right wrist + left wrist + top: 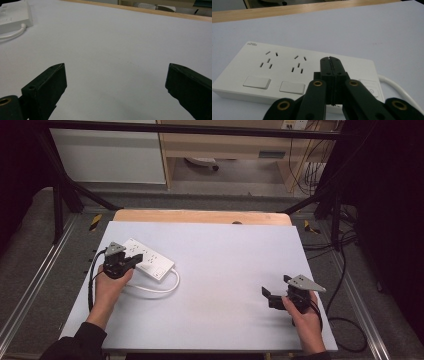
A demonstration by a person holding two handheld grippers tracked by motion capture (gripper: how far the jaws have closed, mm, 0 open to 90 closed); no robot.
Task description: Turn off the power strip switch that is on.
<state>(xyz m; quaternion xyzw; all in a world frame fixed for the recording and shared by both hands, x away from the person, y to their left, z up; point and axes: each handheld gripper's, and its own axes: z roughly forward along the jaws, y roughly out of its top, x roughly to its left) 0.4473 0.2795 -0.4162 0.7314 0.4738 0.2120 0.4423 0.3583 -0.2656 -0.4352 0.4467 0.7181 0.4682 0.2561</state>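
A white power strip lies on the left half of the pale table, with its white cable looping off its near end. My left gripper hangs over the strip. In the left gripper view its jaws are pressed together with nothing between them, and the gripper sits above the strip past two socket groups and two flat switches. I cannot tell whether the tips touch it. My right gripper rests at the right front, open and empty, far from the strip.
A wooden strip runs along the table's far edge. Black frame bars stand at the back corners. Dark cables lie on the floor at the right. A round button sits near the strip's cable end.
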